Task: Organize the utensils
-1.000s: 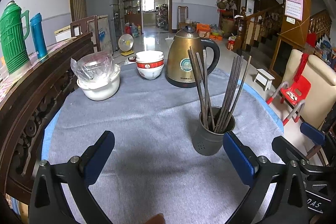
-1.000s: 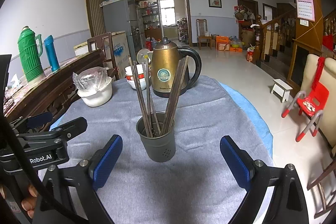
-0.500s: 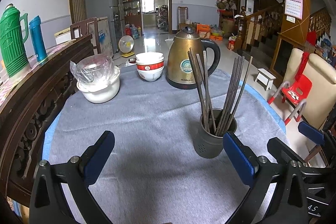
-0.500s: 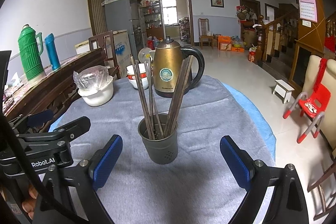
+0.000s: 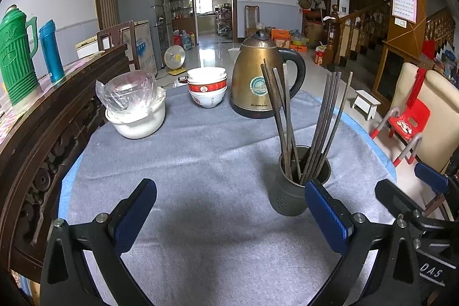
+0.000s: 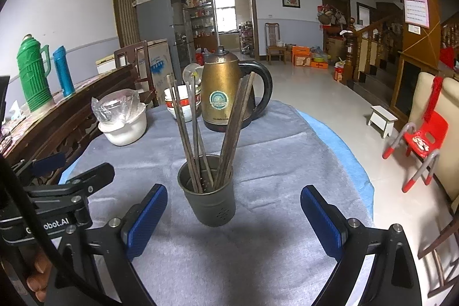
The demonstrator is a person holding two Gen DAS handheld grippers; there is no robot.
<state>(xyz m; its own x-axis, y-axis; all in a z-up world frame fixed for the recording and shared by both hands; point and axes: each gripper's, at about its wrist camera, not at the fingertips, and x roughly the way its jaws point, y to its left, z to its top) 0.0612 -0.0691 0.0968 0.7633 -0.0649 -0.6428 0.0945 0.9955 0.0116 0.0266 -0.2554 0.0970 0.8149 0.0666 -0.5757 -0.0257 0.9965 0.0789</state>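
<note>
Two spread, empty grippers face the grey-clothed table (image 5: 200, 151), the right gripper (image 6: 233, 215) nearer and squarely behind the dark holder (image 6: 210, 191), the left gripper (image 5: 229, 210) leftward of it, while upright chopsticks (image 6: 195, 134) fan from its mouth.

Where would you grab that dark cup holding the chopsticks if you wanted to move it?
I'd take the dark cup by its round wall, low down, coming in level from the near side with the right gripper, which is open and already faces it. The chopsticks fan out above the rim, so coming from the top looks awkward and a high grip might tip it.
</note>
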